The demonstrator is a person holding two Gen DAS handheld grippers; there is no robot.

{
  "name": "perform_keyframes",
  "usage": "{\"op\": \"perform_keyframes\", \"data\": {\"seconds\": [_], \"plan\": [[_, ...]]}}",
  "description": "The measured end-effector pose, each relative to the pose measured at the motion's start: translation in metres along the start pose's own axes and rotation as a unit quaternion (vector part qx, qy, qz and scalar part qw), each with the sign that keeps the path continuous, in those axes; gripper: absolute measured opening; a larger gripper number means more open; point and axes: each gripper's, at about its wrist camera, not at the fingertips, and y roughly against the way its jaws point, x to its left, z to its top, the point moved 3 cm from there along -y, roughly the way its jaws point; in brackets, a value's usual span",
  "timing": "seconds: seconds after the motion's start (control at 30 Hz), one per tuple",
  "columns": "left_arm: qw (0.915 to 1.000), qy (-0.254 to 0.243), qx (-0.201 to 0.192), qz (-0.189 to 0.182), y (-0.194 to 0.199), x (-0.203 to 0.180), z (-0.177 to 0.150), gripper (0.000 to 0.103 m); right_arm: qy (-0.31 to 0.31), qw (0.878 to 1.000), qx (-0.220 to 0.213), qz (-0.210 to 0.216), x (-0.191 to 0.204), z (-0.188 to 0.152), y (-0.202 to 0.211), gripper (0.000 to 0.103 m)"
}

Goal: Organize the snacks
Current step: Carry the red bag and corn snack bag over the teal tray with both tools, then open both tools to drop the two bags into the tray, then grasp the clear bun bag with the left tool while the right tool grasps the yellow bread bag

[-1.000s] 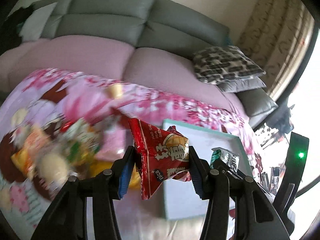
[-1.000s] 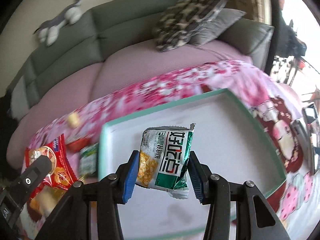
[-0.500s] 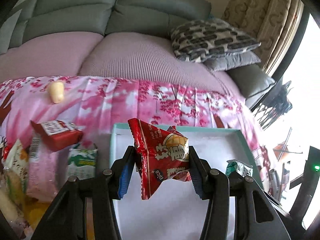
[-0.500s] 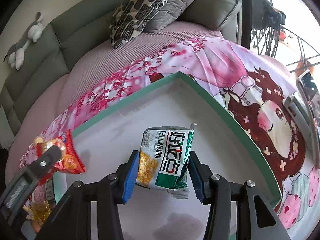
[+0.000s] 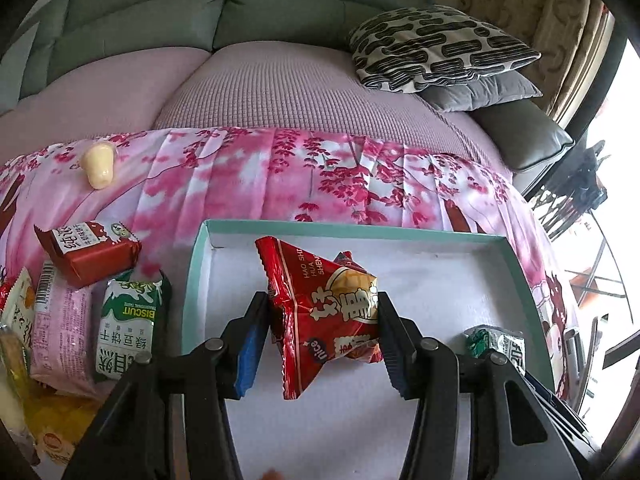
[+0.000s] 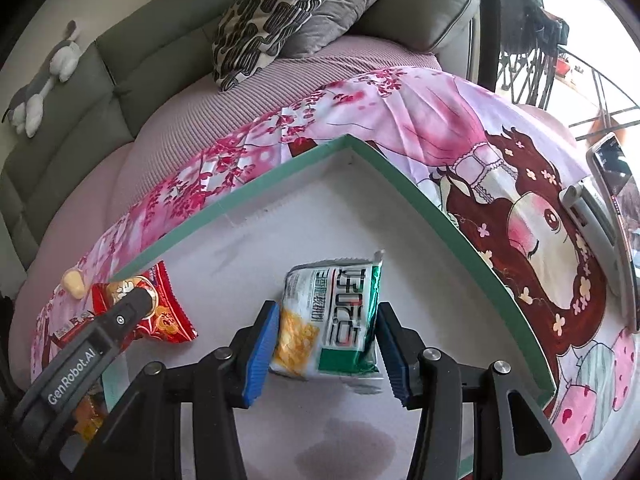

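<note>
My left gripper (image 5: 320, 336) is shut on a red snack packet (image 5: 324, 312) and holds it above the white floor of a teal-rimmed box (image 5: 360, 232). My right gripper (image 6: 326, 340) stands low inside the box (image 6: 248, 200), near its far right corner. A green and white snack packet (image 6: 336, 312) sits tilted between its blue pads, which still touch it while the jaws are opening. The red packet (image 6: 160, 316) and one left finger (image 6: 120, 320) show at the left of the right wrist view. The green packet (image 5: 496, 344) shows at the lower right of the left wrist view.
Loose snacks lie left of the box on the pink floral cloth: a red carton (image 5: 88, 256), a green biscuit pack (image 5: 128, 320), a pink pack (image 5: 60, 328) and a cream piece (image 5: 98, 164). A phone (image 6: 612, 208) lies right of the box. Sofa pillows (image 5: 436, 48) sit behind.
The left gripper has carried the red packet rightwards and down, from the snack pile to over the box. The right gripper has sunk toward the box's far right corner, and the green packet has tilted.
</note>
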Motion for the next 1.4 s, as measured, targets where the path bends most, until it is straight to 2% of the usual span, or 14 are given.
{"op": "perform_keyframes", "data": {"seconds": [0.17,0.23,0.3,0.47,0.7,0.83,1.0,1.2,1.27,1.33,1.4], "plan": [[1.0000,-0.009,0.002,-0.004,0.002,-0.004,-0.001,0.056,0.007,1.000,-0.012,-0.011,0.001,0.000,0.004,0.082],[0.9999,-0.005,-0.001,-0.012,0.003,-0.003,0.000,0.078,0.007,1.000,-0.013,-0.010,0.001,0.001,0.004,0.086],[0.9999,-0.002,-0.012,-0.009,0.010,0.000,0.001,0.087,0.008,1.000,-0.013,-0.011,0.001,0.001,0.004,0.087],[0.9996,0.007,-0.027,0.002,0.026,0.009,0.002,0.088,0.012,1.000,-0.016,-0.013,0.003,0.001,0.008,0.089],[0.9965,0.036,-0.076,0.006,0.072,0.032,0.002,0.090,0.025,0.999,-0.030,-0.024,0.009,0.003,0.031,0.089],[0.9951,0.053,-0.075,0.037,0.096,0.055,-0.002,0.095,0.044,0.998,-0.043,-0.021,0.020,0.003,0.047,0.089],[0.9916,0.080,-0.078,0.066,0.120,0.085,-0.013,0.095,0.055,0.998,-0.036,0.003,0.042,-0.003,0.053,0.089],[0.9812,0.130,-0.107,0.094,0.153,0.130,-0.027,0.095,0.090,0.995,-0.021,0.041,0.089,-0.027,0.049,0.091],[0.9767,0.147,-0.116,0.105,0.162,0.144,-0.032,0.096,0.100,0.993,-0.016,0.059,0.104,-0.035,0.048,0.103],[0.9707,0.165,-0.129,0.118,0.172,0.161,-0.038,0.101,0.112,0.990,-0.014,0.083,0.120,-0.044,0.049,0.103],[0.9637,0.188,-0.140,0.128,0.182,0.177,-0.047,0.102,0.125,0.987,-0.012,0.103,0.136,-0.052,0.052,0.103]]}}
